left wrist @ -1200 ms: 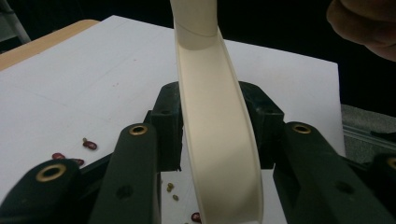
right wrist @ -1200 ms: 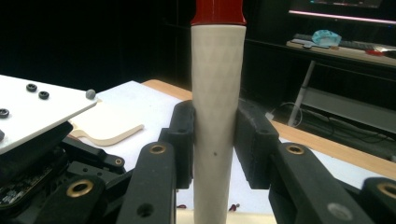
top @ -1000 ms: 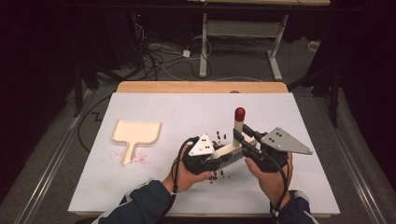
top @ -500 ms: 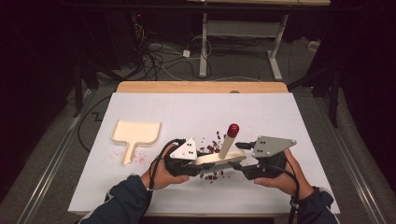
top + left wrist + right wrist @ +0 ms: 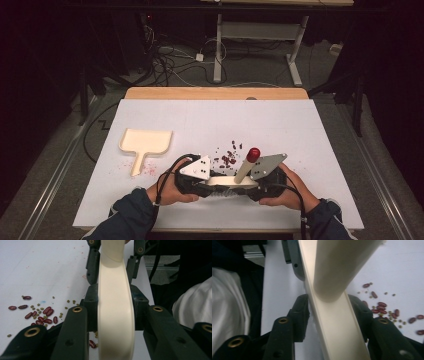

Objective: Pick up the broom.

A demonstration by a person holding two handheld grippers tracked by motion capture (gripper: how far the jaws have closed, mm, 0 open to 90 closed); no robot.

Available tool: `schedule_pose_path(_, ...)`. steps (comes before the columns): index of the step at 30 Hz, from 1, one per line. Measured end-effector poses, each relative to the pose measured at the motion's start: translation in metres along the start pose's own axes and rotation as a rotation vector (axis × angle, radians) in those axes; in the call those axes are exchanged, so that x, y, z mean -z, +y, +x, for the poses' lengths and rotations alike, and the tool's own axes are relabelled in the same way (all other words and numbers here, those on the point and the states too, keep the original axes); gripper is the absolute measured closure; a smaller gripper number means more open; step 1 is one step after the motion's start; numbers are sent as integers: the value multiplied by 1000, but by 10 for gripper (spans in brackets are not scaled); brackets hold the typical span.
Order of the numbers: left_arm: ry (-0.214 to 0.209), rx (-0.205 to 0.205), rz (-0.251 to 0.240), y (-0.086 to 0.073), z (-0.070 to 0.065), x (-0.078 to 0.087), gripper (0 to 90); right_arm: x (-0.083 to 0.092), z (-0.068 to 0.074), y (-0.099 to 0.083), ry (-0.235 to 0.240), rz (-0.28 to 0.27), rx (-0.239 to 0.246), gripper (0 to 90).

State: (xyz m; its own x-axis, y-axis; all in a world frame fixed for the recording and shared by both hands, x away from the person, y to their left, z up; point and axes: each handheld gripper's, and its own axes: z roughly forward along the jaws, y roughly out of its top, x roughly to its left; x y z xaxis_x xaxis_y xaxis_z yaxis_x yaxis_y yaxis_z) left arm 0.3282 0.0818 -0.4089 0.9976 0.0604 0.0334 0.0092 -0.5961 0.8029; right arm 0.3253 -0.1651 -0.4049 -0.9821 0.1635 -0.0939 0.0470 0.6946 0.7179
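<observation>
Cream plastic, a brush (image 5: pixel 235 181) lay low over the table's (image 5: pixel 310 150) near edge, clamped at one end by the left gripper (image 5: pixel 212 184); the right gripper (image 5: pixel 252 186), jaws just closing, pinched the other, beans (image 5: pixel 229 159) scattered just beyond.

Brush (image 5: pixel 231 181) lies crosswise near the tabletop (image 5: pixel 300 130) front edge, between left gripper (image 5: pixel 204 184) and right gripper (image 5: pixel 260 187), handle tilted up at the right. Scattered beans (image 5: pixel 229 157) just behind it. Dustpan (image 5: pixel 146 142) well apart, left and farther back.
</observation>
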Motion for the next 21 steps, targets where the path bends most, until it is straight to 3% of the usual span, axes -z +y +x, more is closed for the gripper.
schedule_pose_path(4, 29, 48, -10, 0, 4, 1, 530, 0, 4, 1, -1, 11, 1, 673)
schedule_pose_path(7, 106, 66, -25, 0, 5, 6, 388, 0, 2, 1, -36, 35, -1, 674)
schedule_pose_path(8, 187, 101, -44, -3, 6, 13, 309, 2, 0, 0, -48, 35, -3, 674)
schedule_pose_path(9, 225, 114, -57, -4, 7, 18, 269, 4, -2, -1, -58, 23, -7, 674)
schedule_pose_path(10, 225, 114, -57, -4, 7, 18, 267, 4, -2, -1, -58, 23, -7, 674)
schedule_pose_path(12, 338, 134, -67, -9, 7, 27, 248, 10, -5, -2, -96, 3, -40, 674)
schedule_pose_path(14, 426, 169, -78, -17, 8, 37, 234, 16, -8, -3, -125, -17, -62, 674)
schedule_pose_path(15, 471, 174, -79, -22, 8, 43, 230, 22, -11, -4, -162, -30, -80, 674)
schedule_pose_path(16, 513, 175, -80, -27, 7, 48, 230, 22, -11, -4, -162, -30, -80, 674)
schedule_pose_path(17, 542, 182, -80, -32, 6, 54, 229, 28, -15, -6, -188, -46, -113, 674)
schedule_pose_path(18, 570, 185, -73, -38, 5, 59, 229, 28, -15, -6, -188, -46, -113, 674)
schedule_pose_path(21, 634, 203, -63, -55, 0, 73, 225, 38, -21, -8, -253, -69, -163, 674)
